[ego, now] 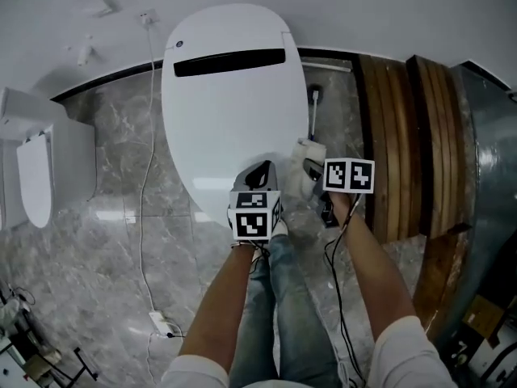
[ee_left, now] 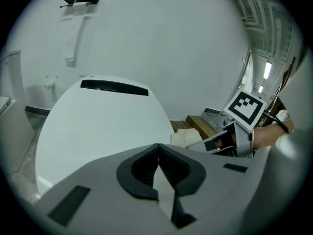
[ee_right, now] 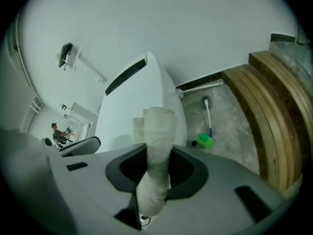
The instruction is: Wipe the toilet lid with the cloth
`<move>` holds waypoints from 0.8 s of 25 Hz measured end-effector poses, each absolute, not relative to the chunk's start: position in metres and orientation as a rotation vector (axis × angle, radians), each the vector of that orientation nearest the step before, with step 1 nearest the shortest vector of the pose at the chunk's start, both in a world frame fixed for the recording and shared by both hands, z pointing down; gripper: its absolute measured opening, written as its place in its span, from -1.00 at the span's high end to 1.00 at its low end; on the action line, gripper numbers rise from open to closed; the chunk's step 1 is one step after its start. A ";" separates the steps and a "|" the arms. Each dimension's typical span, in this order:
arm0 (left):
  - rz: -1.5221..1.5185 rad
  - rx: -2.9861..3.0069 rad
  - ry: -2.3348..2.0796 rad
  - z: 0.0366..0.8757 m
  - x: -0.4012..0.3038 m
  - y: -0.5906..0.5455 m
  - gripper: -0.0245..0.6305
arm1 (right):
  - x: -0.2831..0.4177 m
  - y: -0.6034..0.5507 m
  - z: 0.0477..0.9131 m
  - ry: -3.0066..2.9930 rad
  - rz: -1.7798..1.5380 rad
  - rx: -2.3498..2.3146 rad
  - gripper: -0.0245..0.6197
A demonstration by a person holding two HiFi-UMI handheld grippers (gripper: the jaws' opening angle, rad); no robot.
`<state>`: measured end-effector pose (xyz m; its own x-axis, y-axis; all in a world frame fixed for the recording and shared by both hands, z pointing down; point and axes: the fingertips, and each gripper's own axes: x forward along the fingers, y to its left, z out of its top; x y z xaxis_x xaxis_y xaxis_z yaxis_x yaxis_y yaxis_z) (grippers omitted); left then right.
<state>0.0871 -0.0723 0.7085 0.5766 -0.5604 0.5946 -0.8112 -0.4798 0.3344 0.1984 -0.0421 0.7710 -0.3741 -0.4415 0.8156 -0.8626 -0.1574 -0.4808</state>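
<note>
Folded white cloth (ee_right: 155, 126) clamped upright between the jaws of the right gripper (ee_right: 156, 153), closed glossy white toilet lid (ee_right: 132, 102) just beyond.

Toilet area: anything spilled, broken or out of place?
Nothing spilled or damaged. The toilet lid is closed and looks clean. Only oddity: a white cable trails loose across the floor left of it, ending at a plug lying there. The cloth is clamped in the right gripper.
</note>
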 end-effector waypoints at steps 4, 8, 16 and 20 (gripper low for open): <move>0.560 2.211 -1.105 0.706 0.083 -0.070 0.88 | 0.194 -0.038 0.763 -1.766 1.574 1.502 0.65; 0.567 2.136 -1.229 0.706 0.025 -0.071 0.88 | 0.140 -0.039 0.749 -1.875 1.589 1.385 0.65; 0.612 1.957 -1.461 0.715 -0.123 -0.046 0.88 | -0.054 -0.026 0.750 -2.014 1.640 0.974 0.65; 0.610 1.902 -1.502 0.723 -0.154 -0.031 0.88 | -0.088 -0.015 0.767 -1.986 1.600 0.935 0.65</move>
<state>-0.1539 -0.0314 0.7231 0.2424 -0.6770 0.6949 -0.9698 -0.1503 0.1919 -0.0875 -0.0146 0.7666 -0.6844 -0.2382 0.6891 -0.7240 0.1108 -0.6808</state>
